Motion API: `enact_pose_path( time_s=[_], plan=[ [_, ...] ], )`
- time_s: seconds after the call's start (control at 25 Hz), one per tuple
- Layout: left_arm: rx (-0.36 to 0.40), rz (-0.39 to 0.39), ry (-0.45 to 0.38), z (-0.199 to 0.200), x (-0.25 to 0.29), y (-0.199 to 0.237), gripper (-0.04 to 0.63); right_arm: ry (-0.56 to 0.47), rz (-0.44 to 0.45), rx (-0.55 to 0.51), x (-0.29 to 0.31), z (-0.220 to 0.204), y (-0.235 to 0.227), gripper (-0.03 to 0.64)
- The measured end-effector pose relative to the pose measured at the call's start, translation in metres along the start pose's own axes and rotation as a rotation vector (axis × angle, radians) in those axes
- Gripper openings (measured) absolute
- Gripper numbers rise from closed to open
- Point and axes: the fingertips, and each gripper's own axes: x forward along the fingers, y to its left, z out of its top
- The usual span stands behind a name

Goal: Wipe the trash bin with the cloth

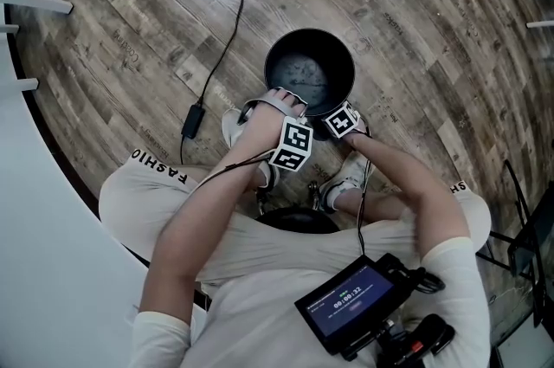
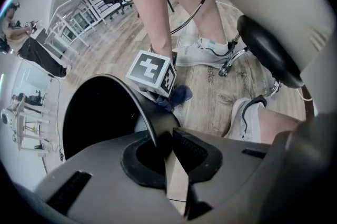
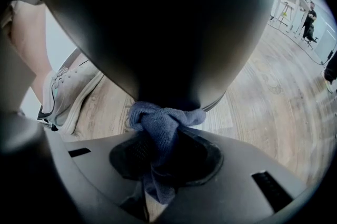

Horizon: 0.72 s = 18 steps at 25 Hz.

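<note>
A round black trash bin (image 1: 309, 70) stands on the wood floor in front of the person's feet. My left gripper (image 2: 160, 141) is shut on the bin's near rim (image 2: 138, 104), the thin black wall pinched between its jaws. My right gripper (image 3: 158, 157) is shut on a bunched blue cloth (image 3: 160, 125) and presses it against the dark outer wall of the bin (image 3: 158, 22), which fills the upper part of the right gripper view. In the left gripper view the right gripper's marker cube (image 2: 152, 72) and a bit of the blue cloth (image 2: 176, 97) show just outside the rim.
The person sits on a black stool (image 2: 271, 51) with sneakers (image 2: 202, 51) either side of the bin. A black cable with an adapter (image 1: 192, 120) runs over the floor to the left. White furniture (image 1: 30, 3) stands at far left, chairs (image 1: 528, 228) at right.
</note>
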Motion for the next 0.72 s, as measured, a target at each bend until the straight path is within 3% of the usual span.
enact_pose_path(
  time_s=[0.16, 0.28, 0.4, 0.72],
  plan=[
    [0.004, 0.004, -0.005, -0.001, 0.000, 0.000, 0.048, -0.008, 0.073, 0.043, -0.029, -0.004, 0.019, 0.109],
    [-0.003, -0.003, -0.014, 0.001, 0.000, -0.001, 0.049, 0.002, 0.092, 0.023, -0.061, -0.003, 0.029, 0.109],
    [-0.012, -0.002, -0.035, 0.004, -0.003, -0.001, 0.049, -0.040, 0.109, 0.073, -0.094, 0.010, 0.034, 0.109],
    [0.024, 0.000, -0.025, -0.008, -0.008, -0.003, 0.138, -0.157, 0.163, 0.134, -0.179, 0.048, 0.064, 0.109]
  ],
)
